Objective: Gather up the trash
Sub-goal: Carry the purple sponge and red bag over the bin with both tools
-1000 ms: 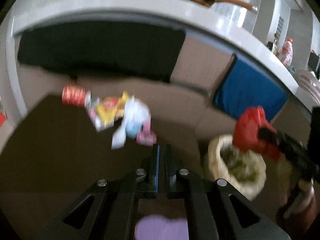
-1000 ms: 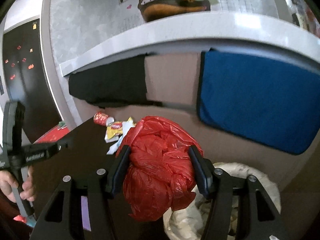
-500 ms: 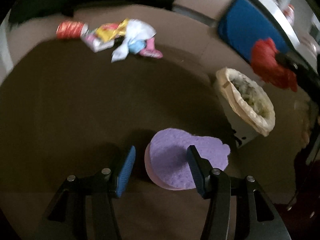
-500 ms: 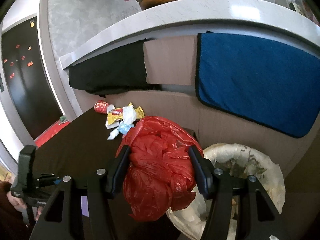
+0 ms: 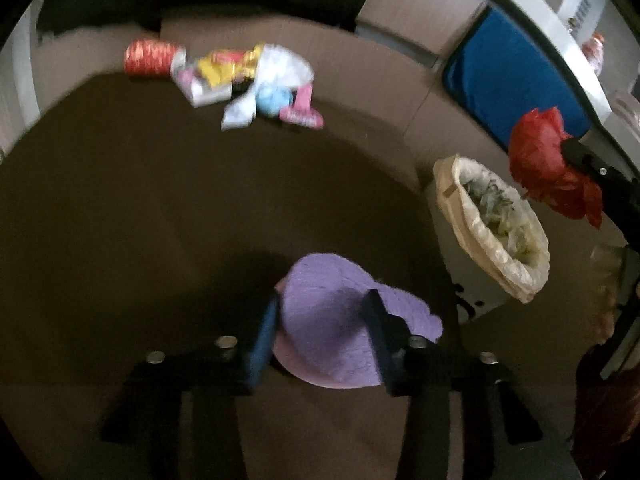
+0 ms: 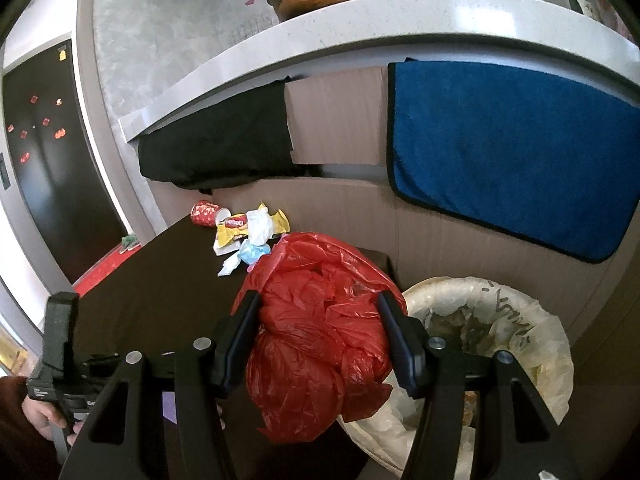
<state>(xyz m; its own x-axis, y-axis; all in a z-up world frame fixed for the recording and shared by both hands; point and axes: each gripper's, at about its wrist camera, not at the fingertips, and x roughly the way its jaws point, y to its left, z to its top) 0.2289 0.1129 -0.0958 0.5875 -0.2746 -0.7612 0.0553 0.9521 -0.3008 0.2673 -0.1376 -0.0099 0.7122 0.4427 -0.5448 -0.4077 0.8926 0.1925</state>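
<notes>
My right gripper [image 6: 318, 304] is shut on a crumpled red plastic bag [image 6: 320, 336], held beside and above the lined trash bin [image 6: 532, 320]. The bag [image 5: 544, 160] and bin [image 5: 452, 188] also show at the right of the left wrist view. My left gripper [image 5: 322, 304] is open, its jaws on either side of a purple sponge [image 5: 340, 336] lying on the dark table [image 5: 140, 220]. A pile of wrappers [image 5: 248, 76] and a red paper cup [image 5: 148, 58] lie at the table's far edge; they show in the right wrist view too [image 6: 248, 228].
A blue towel [image 6: 500, 152] and a black cloth [image 6: 216, 148] hang from the white counter [image 6: 360, 28] behind the table. A dark fridge [image 6: 44, 160] stands at the left. The bin holds scraps and stands off the table's right edge.
My left gripper has opened and dropped down over the purple sponge, coming closer around it. My right gripper has carried the red bag nearer the bin.
</notes>
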